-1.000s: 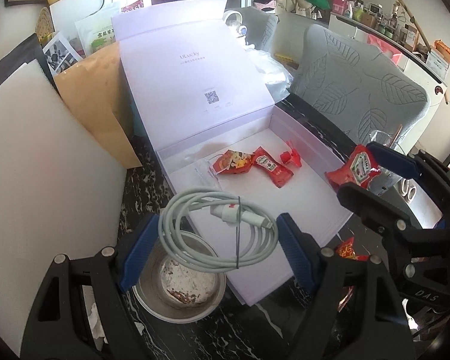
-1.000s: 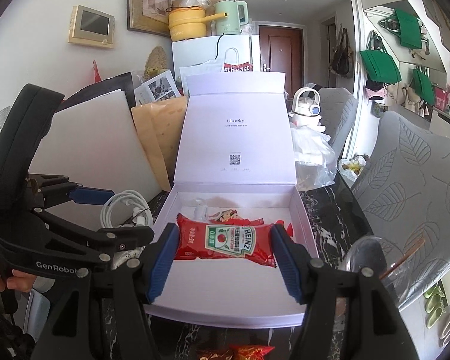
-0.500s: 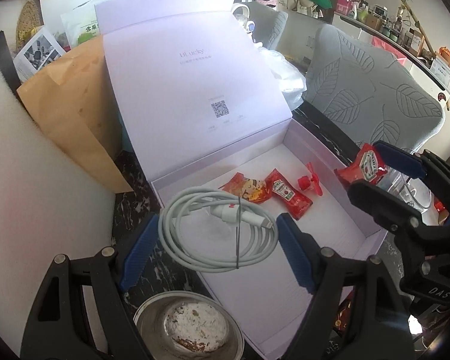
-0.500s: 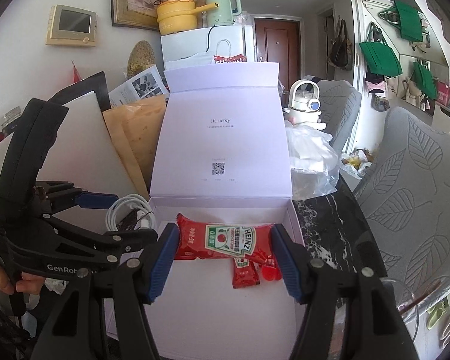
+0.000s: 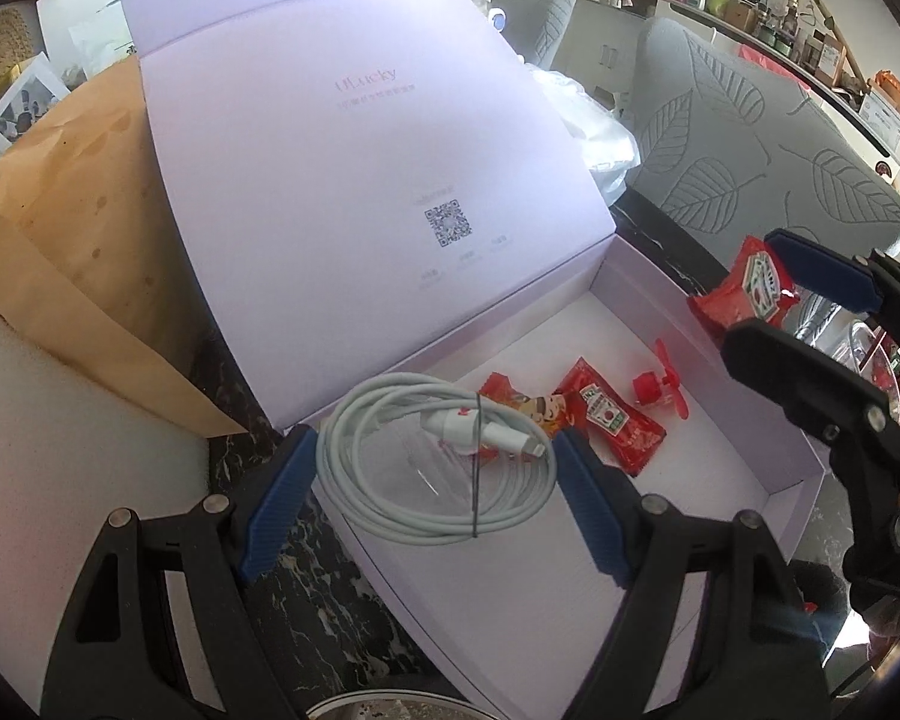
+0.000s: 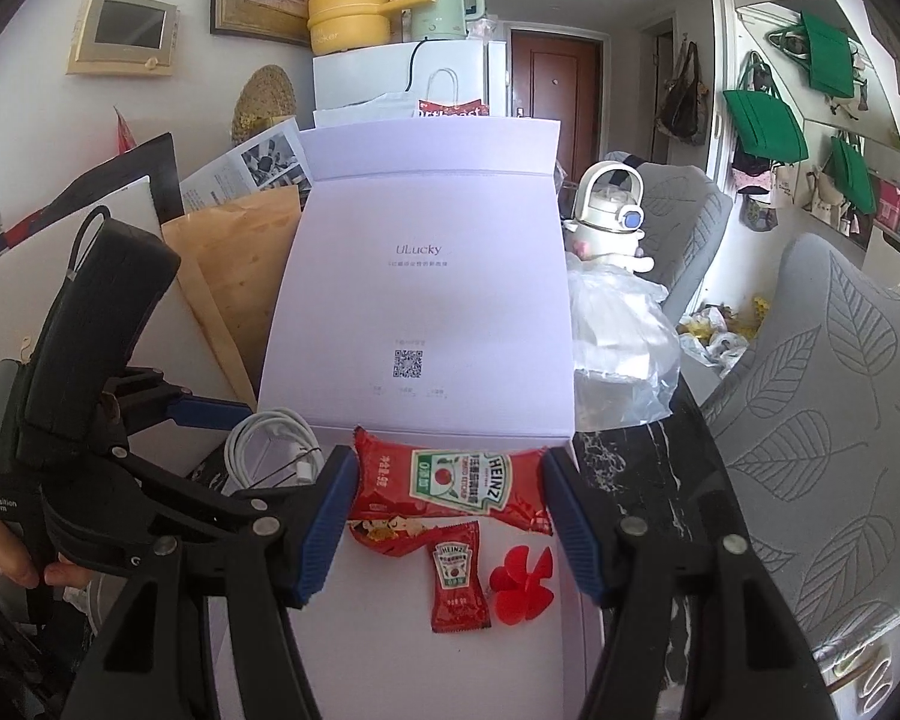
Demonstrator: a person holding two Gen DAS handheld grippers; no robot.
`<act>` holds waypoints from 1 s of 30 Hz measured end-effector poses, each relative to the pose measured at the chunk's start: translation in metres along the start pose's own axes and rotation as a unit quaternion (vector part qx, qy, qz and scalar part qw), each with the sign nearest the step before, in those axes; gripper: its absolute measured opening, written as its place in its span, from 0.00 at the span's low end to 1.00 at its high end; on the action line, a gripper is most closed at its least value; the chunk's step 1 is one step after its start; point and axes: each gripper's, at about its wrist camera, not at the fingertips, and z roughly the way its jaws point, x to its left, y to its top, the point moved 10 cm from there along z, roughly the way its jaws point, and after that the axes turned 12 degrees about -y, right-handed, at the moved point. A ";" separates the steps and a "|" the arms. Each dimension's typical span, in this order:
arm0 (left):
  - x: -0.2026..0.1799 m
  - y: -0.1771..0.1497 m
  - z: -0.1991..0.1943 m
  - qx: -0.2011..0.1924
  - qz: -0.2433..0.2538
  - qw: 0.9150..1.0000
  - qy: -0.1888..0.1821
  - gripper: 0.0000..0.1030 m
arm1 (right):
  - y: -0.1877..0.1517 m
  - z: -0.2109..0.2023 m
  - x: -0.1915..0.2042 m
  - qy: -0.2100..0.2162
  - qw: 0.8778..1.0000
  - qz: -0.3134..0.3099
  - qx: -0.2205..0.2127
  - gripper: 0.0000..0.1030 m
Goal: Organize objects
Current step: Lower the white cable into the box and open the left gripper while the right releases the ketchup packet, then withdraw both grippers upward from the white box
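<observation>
Sorting looks partly done, by my reading: inside the open lilac box (image 5: 768,420) already lie a small ketchup sachet (image 5: 615,423), a snack packet (image 5: 528,405) and a red toy fan (image 5: 660,384). Above the box's near-left corner, the left gripper (image 5: 432,501) clamps a coiled white cable (image 5: 435,468). Over its back edge, the right gripper (image 6: 447,516) pinches a large ketchup packet (image 6: 456,477). Both loads remain to be set down inside.
</observation>
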 end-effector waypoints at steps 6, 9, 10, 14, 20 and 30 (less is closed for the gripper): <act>-0.003 0.005 0.016 0.020 0.035 0.999 0.009 0.77 | 0.005 0.018 0.000 -0.003 1.000 0.009 0.011 0.62; 0.000 0.006 0.026 0.032 0.034 0.999 0.012 0.77 | 0.004 0.027 0.000 -0.001 1.000 0.010 0.021 0.62; 0.001 0.006 0.029 0.036 0.036 0.999 0.013 0.77 | 0.003 0.031 0.000 -0.003 1.000 0.012 0.024 0.62; -0.002 0.006 0.036 0.046 0.052 0.997 0.018 0.77 | 0.000 0.042 -0.002 -0.011 0.999 0.010 0.033 0.62; -0.010 0.004 0.041 0.050 0.068 0.996 0.030 0.77 | -0.009 0.052 -0.005 -0.009 0.998 0.011 0.054 0.63; -0.012 0.000 0.034 0.048 0.061 0.996 0.040 0.78 | -0.011 0.041 -0.010 -0.022 0.998 0.006 0.056 0.66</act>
